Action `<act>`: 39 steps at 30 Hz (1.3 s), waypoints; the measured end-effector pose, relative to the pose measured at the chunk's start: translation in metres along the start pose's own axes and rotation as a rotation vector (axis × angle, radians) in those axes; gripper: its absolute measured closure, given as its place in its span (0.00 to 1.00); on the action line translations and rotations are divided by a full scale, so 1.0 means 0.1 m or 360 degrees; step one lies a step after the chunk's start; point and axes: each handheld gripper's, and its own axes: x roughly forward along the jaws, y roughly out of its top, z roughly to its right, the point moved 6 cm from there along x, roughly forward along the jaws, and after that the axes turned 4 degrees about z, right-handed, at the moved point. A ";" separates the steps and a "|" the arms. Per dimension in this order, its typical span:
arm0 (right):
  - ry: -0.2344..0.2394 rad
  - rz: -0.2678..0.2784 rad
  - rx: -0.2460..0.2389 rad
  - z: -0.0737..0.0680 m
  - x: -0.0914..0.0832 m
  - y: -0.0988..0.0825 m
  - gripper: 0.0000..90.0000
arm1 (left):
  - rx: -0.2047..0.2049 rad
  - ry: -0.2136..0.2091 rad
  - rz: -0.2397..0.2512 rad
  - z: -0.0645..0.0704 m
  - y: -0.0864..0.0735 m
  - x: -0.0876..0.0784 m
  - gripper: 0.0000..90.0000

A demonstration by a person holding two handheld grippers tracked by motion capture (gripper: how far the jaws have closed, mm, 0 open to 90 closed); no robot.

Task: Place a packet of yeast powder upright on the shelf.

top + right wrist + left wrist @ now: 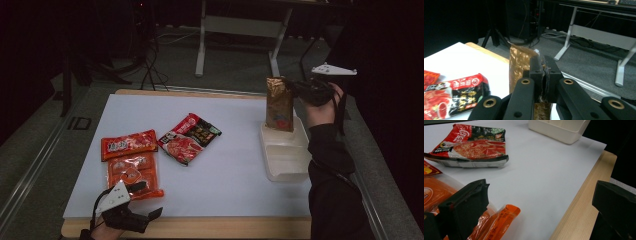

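One brown pouch [279, 103] upright in white tray [285, 159] | right gripper [299, 89] clamps it

High view above the table [240, 150], looking forward and down; gripper views low, close — red-black packet [471, 146] shared

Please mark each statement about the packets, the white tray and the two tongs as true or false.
1. The right tongs are shut on the brown packet. True.
2. The brown packet lies flat on the table. False: it is held upright, its lower end at the white tray.
3. The left tongs hold an orange packet. False: the jaws stand open, beside the orange packet.
4. A red-and-black packet lies flat on the white tabletop. True.
5. The near part of the tray holds no packet. True.
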 end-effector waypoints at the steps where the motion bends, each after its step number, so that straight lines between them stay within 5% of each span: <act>1: -0.0002 -0.0006 0.0010 0.03 0.02 -0.01 0.97 | 0.0000 0.0004 -0.0001 0.00 0.00 -0.01 0.01; 9: -0.0055 -0.0024 -0.0011 0.20 0.18 -0.08 0.97 | -0.0019 0.0022 -0.0003 -0.01 -0.03 -0.05 0.01; 19: 0.0011 -0.0056 -0.0071 0.28 0.40 -0.25 0.94 | -0.0039 0.0068 0.0005 -0.02 -0.06 -0.14 0.01; 30: 0.0106 -0.0144 0.0021 0.23 0.47 -0.45 0.96 | -0.0036 0.0072 -0.0001 -0.01 -0.06 -0.14 0.01; 39: 0.0081 -0.0321 0.0068 0.31 0.45 -0.70 0.95 | -0.0030 0.0067 0.0003 0.00 -0.06 -0.15 0.01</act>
